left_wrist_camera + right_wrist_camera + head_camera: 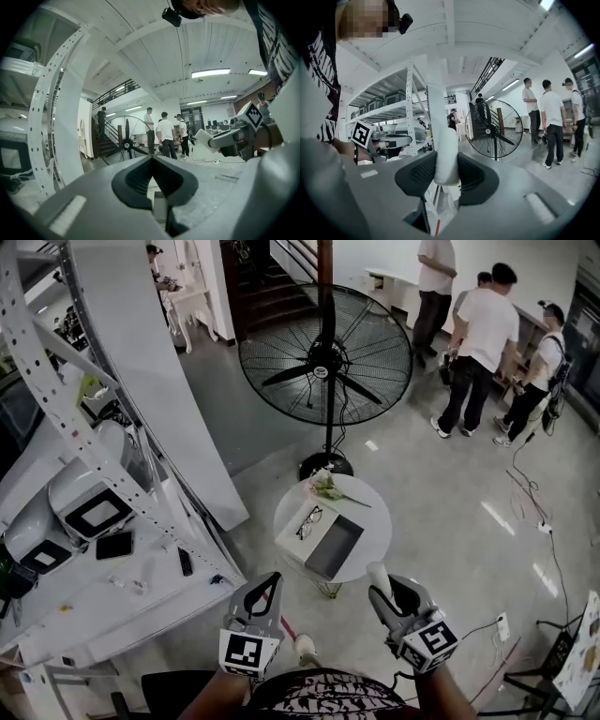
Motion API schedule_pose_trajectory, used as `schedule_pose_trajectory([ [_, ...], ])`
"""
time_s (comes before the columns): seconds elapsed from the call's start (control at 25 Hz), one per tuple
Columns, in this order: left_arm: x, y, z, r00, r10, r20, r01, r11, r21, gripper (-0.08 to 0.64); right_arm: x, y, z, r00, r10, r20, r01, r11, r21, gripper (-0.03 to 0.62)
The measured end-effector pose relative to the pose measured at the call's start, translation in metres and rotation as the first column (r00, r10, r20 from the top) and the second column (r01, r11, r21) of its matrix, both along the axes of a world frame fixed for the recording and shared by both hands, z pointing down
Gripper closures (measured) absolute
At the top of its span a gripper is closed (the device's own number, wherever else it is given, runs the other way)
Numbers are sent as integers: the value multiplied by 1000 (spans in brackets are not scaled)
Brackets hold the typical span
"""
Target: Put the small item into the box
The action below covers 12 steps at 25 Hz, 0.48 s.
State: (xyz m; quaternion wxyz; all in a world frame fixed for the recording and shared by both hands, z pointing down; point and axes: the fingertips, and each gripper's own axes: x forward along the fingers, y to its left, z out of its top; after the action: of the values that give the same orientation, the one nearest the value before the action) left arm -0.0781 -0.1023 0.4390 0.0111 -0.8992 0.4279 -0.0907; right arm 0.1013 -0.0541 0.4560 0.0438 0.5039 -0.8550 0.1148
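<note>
One small item (443,140), white, clamped in my right gripper (446,161) jaws; left gripper (151,159) jaws together, empty. Probably transport step. Next: reach box (334,547) at 12 o'clock, release inside.

Nothing to read anywhere, no words and no numbers. Just a black-and-white square marker (248,652) on the left gripper (273,579), one more on the right gripper (386,591) — not letters. Shirt print (319,699) too blurry to read.

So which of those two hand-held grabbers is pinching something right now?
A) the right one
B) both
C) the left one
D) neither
A: the right gripper clamps a small white item between its jaws, while the left gripper has its jaws closed on nothing.
</note>
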Motion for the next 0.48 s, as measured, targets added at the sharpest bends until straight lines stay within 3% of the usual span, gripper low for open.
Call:
schedule_pose_trajectory([
  [0.2,6,-23,-1,999,41,-20,-41,999,14,560,-3,-18,1,999,25,-27,-26,999,-25,431],
  [0.36,9,-33,-16,992,74,106,-88,987,132,560,-7,-30,-4,998,47,-43,-48,998,-37,430],
  [0.48,10,-37,-21,992,123,42,-127,985,113,560,-11,-35,-8,997,63,-51,-64,997,-35,431],
])
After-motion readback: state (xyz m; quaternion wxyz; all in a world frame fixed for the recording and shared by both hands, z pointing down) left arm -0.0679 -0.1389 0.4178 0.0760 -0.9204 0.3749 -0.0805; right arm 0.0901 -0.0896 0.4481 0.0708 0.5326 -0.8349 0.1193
